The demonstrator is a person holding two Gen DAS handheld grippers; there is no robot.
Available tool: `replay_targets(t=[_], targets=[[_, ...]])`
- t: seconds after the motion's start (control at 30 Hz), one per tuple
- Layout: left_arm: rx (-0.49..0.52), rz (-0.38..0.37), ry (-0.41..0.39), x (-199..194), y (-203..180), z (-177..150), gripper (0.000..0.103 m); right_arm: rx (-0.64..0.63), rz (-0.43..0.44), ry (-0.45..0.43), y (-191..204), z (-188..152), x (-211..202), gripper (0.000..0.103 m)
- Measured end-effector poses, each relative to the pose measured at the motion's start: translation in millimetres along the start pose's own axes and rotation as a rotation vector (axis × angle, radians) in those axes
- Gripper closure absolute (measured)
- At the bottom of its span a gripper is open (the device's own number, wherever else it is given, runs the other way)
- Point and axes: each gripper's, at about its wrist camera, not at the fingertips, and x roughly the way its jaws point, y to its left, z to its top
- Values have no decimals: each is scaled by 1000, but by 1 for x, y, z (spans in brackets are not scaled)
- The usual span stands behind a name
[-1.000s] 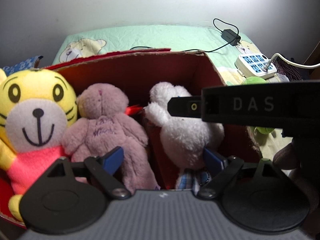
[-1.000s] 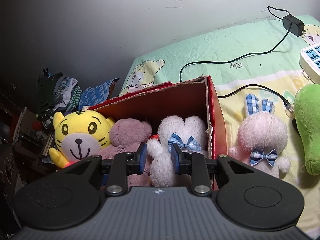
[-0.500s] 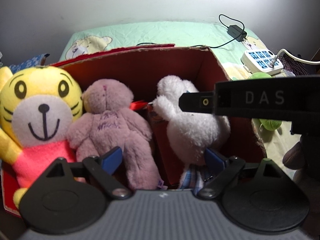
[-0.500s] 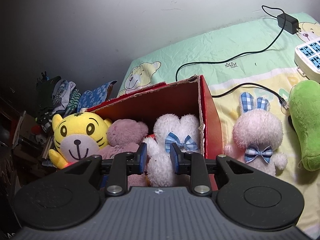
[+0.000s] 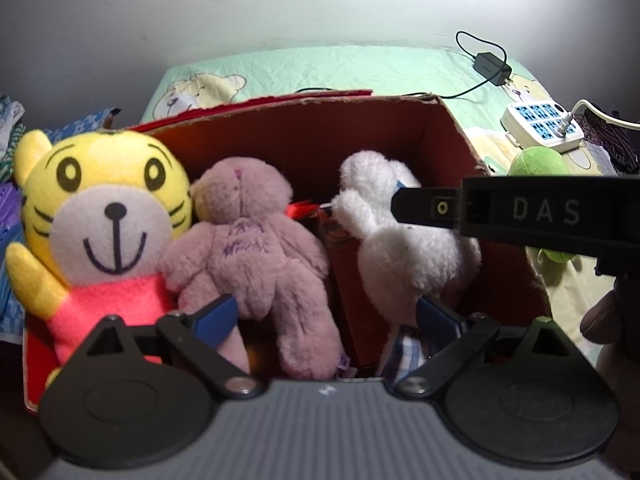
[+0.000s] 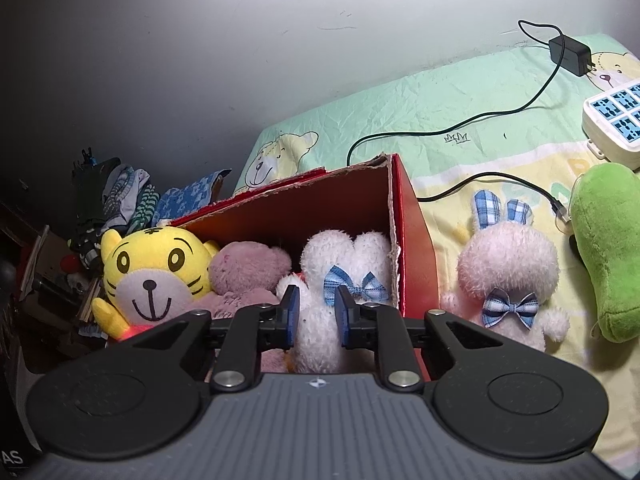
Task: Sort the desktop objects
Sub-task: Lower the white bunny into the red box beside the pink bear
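Sorting soft toys into a red cardboard box [image 6: 412,240] on a bed appears to be the step in hand. The right tool [image 6: 316,314] is clenched on a white plush rabbit [image 6: 340,264] sitting inside the box, beside a mauve bear [image 5: 256,240] and a yellow tiger [image 5: 108,208]. The left tool [image 5: 328,316] is opening wide above the box, empty. Next, judging by this, the right tool should let go and fetch the pink rabbit [image 6: 508,272] lying just outside the box.

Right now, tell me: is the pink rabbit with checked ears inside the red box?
No, the pink rabbit lies on the bedsheet beside the red box.
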Motion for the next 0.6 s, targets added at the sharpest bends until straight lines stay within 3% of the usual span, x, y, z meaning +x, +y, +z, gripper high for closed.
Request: replay_targets(t=[0.6], targets=[[13, 58, -7, -7, -4, -5, 5, 1, 13, -8, 2, -3, -4, 82]])
